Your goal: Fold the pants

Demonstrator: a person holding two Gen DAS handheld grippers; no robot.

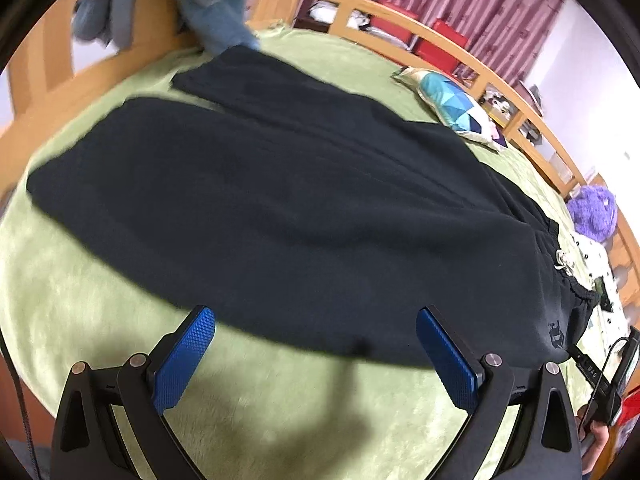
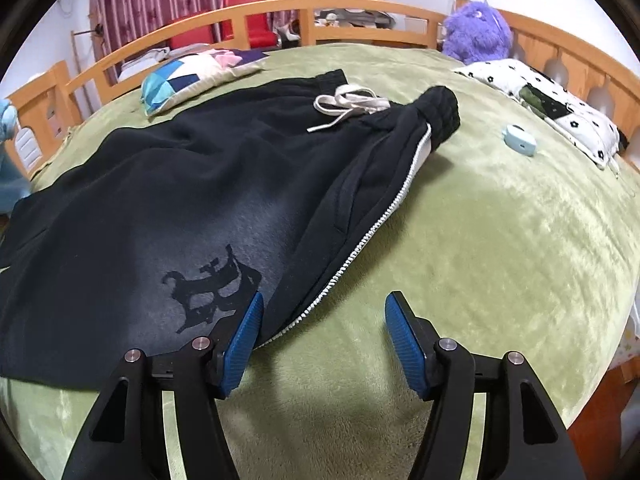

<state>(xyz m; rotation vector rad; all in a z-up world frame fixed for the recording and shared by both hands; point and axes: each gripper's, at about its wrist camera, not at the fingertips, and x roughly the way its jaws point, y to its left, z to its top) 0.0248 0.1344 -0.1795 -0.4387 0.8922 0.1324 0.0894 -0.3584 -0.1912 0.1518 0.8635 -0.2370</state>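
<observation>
Black pants (image 1: 280, 208) lie spread flat on the green blanket (image 1: 100, 300), legs stretching to the left. In the right wrist view the pants (image 2: 160, 200) show a dark printed emblem (image 2: 212, 292), a white drawstring (image 2: 348, 106) at the waistband and a white zipper strip (image 2: 360, 244) along the near side edge. My left gripper (image 1: 316, 320) hovers open over the near edge of a leg, with nothing between its blue pads. At the hip edge by the zipper strip my right gripper (image 2: 324, 308) stands open, its left pad (image 2: 244, 340) over the fabric and the other over the blanket.
A wooden bed rail (image 2: 280, 12) rings the bed. A patchwork cushion (image 2: 192, 72), a purple plush toy (image 2: 476, 32), a flower-print pillow (image 2: 552, 108) and a small pale blue case (image 2: 520, 140) lie beyond the pants. Blue clothing (image 1: 224, 8) hangs at the far left.
</observation>
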